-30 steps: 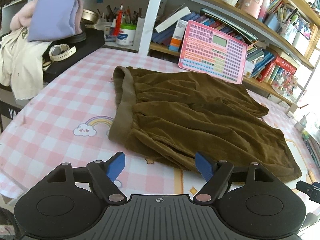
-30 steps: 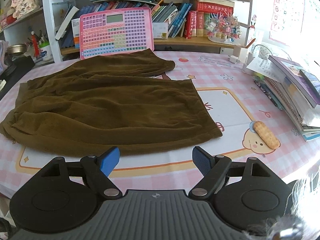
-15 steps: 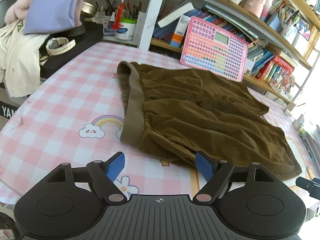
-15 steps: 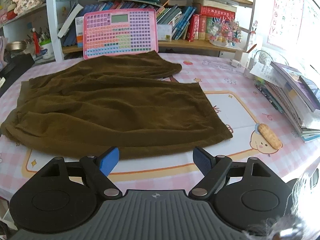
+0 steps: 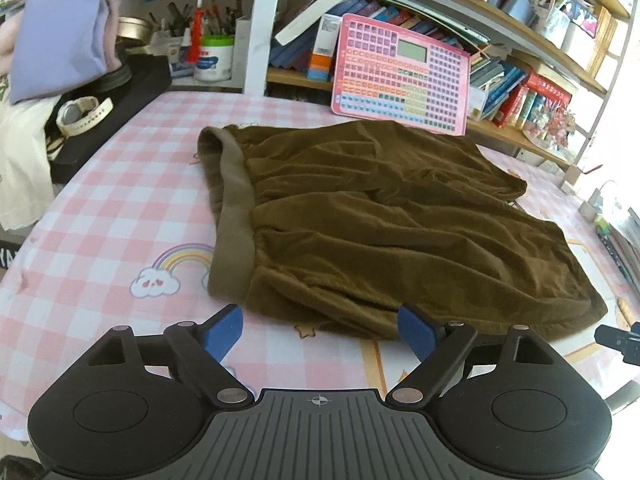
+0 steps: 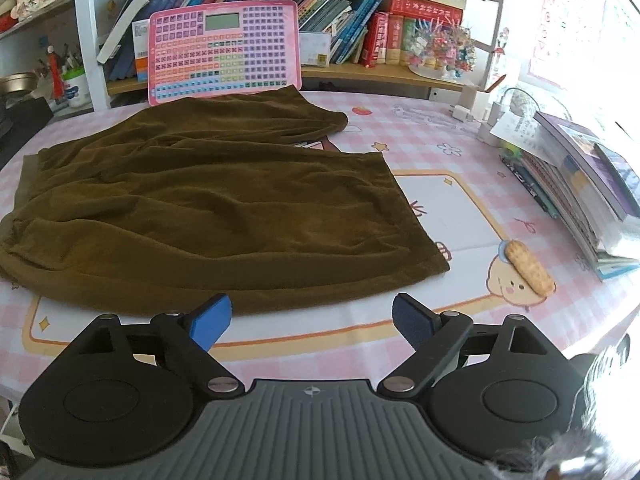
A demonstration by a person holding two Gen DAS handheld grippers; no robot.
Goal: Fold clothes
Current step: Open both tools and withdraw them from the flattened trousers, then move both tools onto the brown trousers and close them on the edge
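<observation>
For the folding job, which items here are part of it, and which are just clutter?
Job:
brown shorts
left claw, open
right claw, open

Clutter:
pink keypad board
biscuit
book stack
wristwatch
lilac folded cloth

Left wrist view: I look from just above the near edge of the table [image 5: 100, 216], facing far and a little right, over my left gripper [image 5: 319, 330], whose blue fingers stand wide apart.
Left view nearness: the waistband end of the brown garment [image 5: 380, 232] lies just beyond the fingertips.
Right wrist view: I look from the near edge further right, facing straight to the far shelves, over my right gripper [image 6: 311, 319], fingers likewise spread.
Right view nearness: the garment's hem edge lies close ahead; the stacked books [image 6: 580, 184] sit at right.
Shared: both views take in the garment, the pink keypad board [image 5: 400, 76] [image 6: 224, 50] and the bookshelf behind it.
</observation>
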